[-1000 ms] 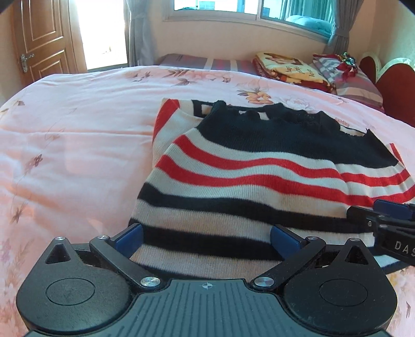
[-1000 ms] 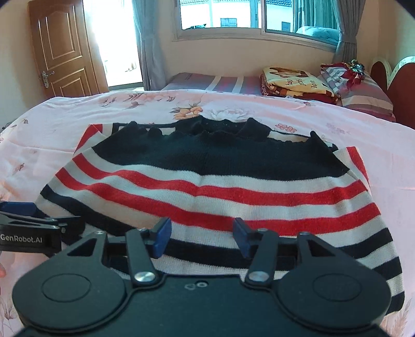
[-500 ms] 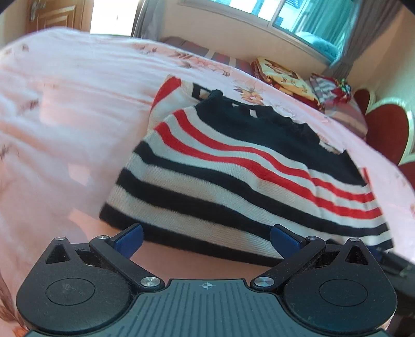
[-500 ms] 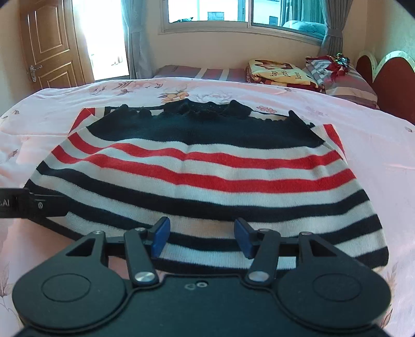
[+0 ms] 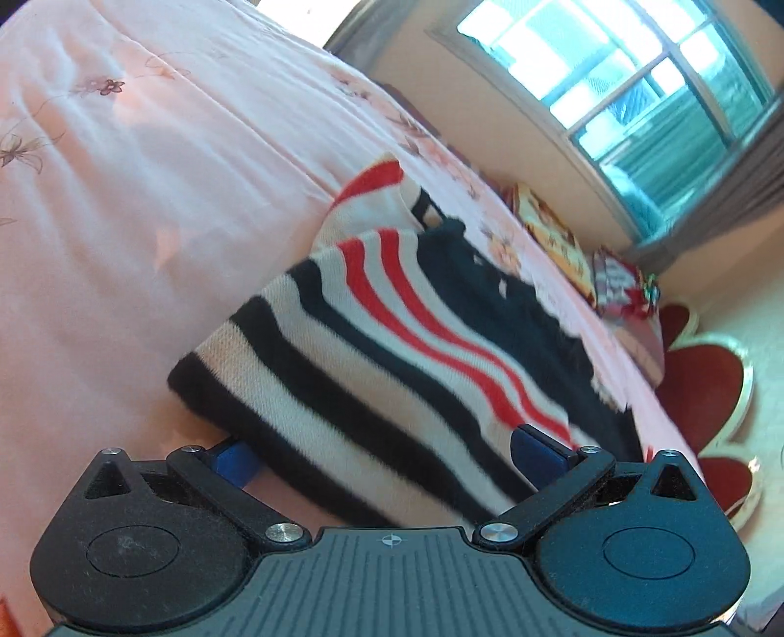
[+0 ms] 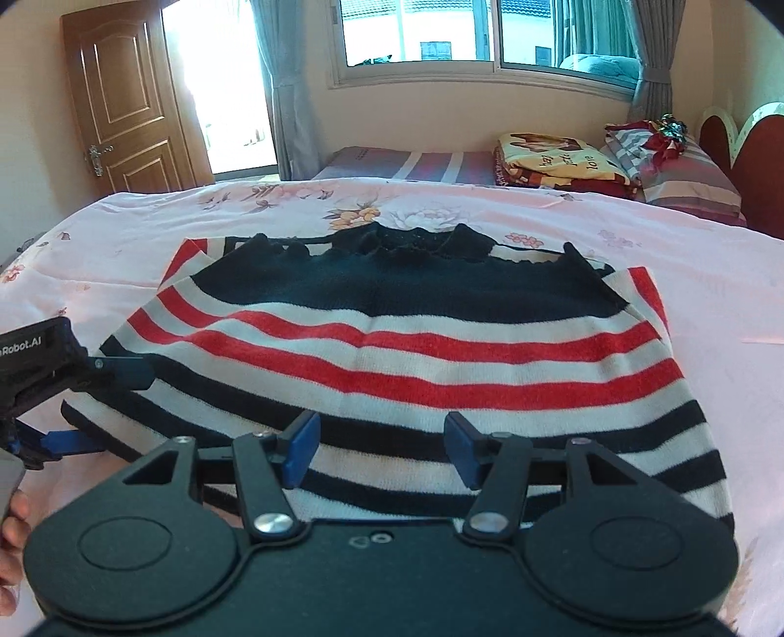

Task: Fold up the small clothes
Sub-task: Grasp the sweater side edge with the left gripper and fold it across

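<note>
A small striped sweater, black, white and red, lies partly folded on the pink floral bedspread. In the left wrist view the sweater fills the middle. My left gripper is open and rolled sideways at the sweater's near left corner, one finger under the hem and one over it; it also shows in the right wrist view. My right gripper is open and empty, just above the sweater's near hem.
Folded blankets and pillows are stacked at the far right by a red headboard. A wooden door and a window lie beyond the bed. Bare bedspread spreads to the left.
My left gripper has rolled sideways and dropped to the sweater's left corner, straddling the hem. My right gripper has backed off slightly and stays open.
</note>
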The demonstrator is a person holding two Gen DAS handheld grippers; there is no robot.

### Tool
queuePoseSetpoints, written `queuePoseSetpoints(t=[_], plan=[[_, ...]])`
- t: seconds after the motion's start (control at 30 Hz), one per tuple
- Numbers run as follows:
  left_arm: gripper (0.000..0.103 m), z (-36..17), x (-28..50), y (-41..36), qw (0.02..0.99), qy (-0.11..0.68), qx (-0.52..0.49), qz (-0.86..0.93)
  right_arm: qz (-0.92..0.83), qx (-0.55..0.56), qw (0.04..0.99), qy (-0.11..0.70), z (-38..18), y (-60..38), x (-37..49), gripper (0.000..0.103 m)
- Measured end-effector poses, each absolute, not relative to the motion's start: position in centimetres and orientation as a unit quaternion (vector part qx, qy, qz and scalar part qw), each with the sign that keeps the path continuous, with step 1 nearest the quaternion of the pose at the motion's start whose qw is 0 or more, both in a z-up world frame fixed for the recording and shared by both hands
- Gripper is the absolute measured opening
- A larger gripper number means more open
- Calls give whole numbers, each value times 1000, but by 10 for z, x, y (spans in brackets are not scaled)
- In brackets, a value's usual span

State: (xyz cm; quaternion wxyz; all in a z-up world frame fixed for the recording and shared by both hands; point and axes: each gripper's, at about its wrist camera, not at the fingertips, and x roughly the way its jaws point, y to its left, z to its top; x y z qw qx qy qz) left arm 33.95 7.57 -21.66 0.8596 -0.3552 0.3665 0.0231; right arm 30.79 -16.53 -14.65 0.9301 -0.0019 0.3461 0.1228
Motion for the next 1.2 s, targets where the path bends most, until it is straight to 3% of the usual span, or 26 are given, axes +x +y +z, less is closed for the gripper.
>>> queuePoseSetpoints(t=[0.2,0.23,0.3,0.47,0.6,0.7,1.0,1.2], plan=[[102,-223,351,76,846,332,-414,51,155,-7,929,337,-150,-169,325,55],[98,-223,352,76,844,328,-421,56,159,-14,929,335,-150,-168,326,54],[50,-230,355,78,831,336,-441,47,164,-24,929,331,-151,-166,326,52],[49,-237,355,76,830,331,-447,47,156,-58,931,325,-157,-155,329,49],[25,-227,347,74,845,325,-423,40,143,-90,928,331,-174,-145,333,51],[19,-200,347,63,875,304,-376,16,138,-93,930,328,-175,-143,331,51],[19,-118,386,-26,918,275,-224,-175,108,-15,943,315,-155,-176,313,49],[19,-126,398,-125,885,334,-120,-300,42,34,949,311,-139,-251,282,48]])
